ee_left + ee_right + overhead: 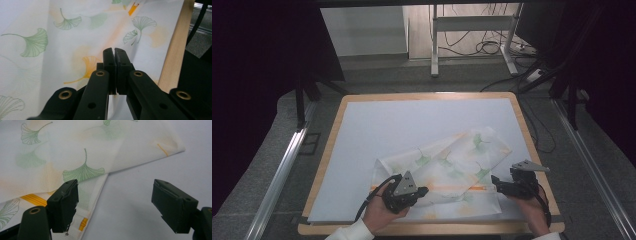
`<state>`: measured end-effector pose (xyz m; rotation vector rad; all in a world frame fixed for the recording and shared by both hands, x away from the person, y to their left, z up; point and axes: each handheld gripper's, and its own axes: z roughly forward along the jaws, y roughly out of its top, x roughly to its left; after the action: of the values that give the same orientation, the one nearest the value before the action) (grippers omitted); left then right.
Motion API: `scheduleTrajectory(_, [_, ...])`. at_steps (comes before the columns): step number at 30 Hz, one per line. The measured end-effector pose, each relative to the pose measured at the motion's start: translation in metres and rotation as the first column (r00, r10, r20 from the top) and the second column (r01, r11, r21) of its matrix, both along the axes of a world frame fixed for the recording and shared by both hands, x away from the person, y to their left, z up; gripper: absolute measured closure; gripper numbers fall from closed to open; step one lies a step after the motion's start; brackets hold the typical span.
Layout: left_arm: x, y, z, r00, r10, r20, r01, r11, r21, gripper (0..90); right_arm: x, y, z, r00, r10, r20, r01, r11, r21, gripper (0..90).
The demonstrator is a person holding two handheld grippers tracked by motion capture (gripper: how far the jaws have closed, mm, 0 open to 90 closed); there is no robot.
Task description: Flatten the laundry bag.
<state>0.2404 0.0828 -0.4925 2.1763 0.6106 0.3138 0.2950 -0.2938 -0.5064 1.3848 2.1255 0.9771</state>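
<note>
From above, your leaf-print cloth (447,170) lies folded on the near right part of the bench (412,125), with bare white surface beyond it. Your left hand-held gripper (114,53) is clenched over the cloth, near the bench's wooden edge. Your right hand-held gripper (115,205) stands released, one jaw over the cloth's edge, the other over bare bench

The left gripper (424,190) is held with jaws pressed together; the right gripper (495,181) is held with jaws spread wide.

Overhead forward-down; gripper cameras close on cloth (447,170)
</note>
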Motion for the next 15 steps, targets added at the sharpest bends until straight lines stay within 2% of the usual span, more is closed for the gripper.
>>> scheduleTrajectory(15, [0.0095,0.0090,0.0023,0.9992,0.038,0.014,-0.038,0.9993,-0.003,89.2,-0.0001,-0.0003,-0.0001,1.0000,-0.003,-0.002,0.003,1.000,0.001,21.7])
